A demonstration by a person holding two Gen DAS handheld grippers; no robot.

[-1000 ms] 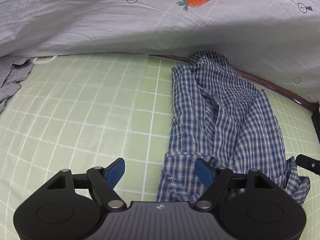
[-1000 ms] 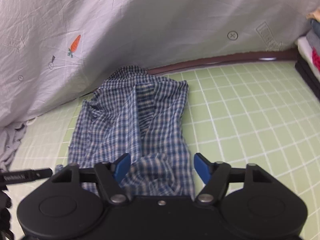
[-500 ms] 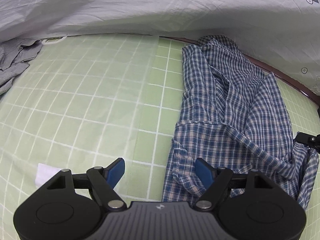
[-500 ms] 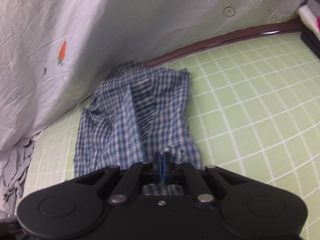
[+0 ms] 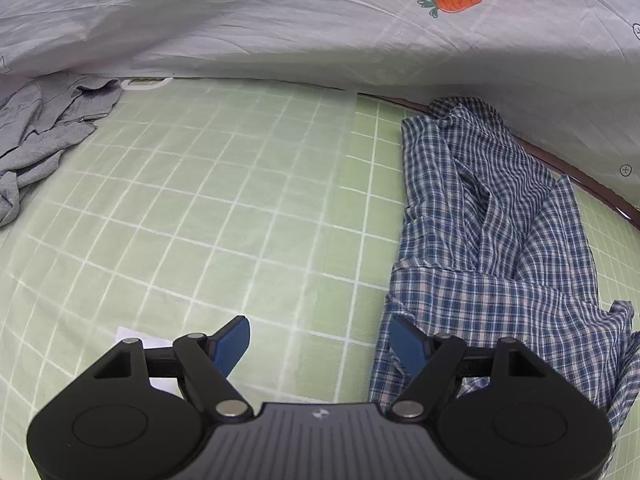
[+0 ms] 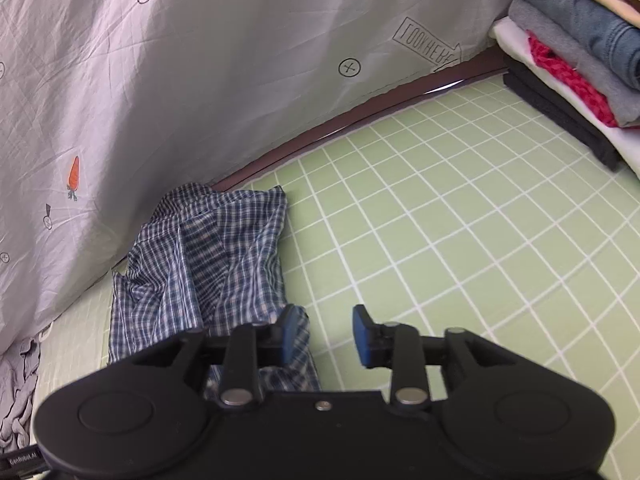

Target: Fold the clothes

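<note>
A blue and white plaid shirt [image 5: 492, 248] lies rumpled on the green grid mat [image 5: 224, 208], reaching back to the grey sheet. My left gripper [image 5: 320, 344] is open and empty, just left of the shirt's near hem; its right finger overlaps the hem edge. In the right wrist view the shirt [image 6: 208, 256] lies to the left. My right gripper [image 6: 324, 336] is open and empty at the shirt's near right corner, its left finger over the cloth.
A grey printed sheet [image 5: 280, 32] hangs along the back. A crumpled grey garment [image 5: 44, 128] lies at the far left. A stack of folded clothes [image 6: 568, 52] stands at the far right. A white paper scrap [image 5: 132, 338] lies by the left gripper.
My right gripper was shut on a fold of the shirt half a second ago; it has opened, let go and shifted right. The left gripper drifted left, staying open.
</note>
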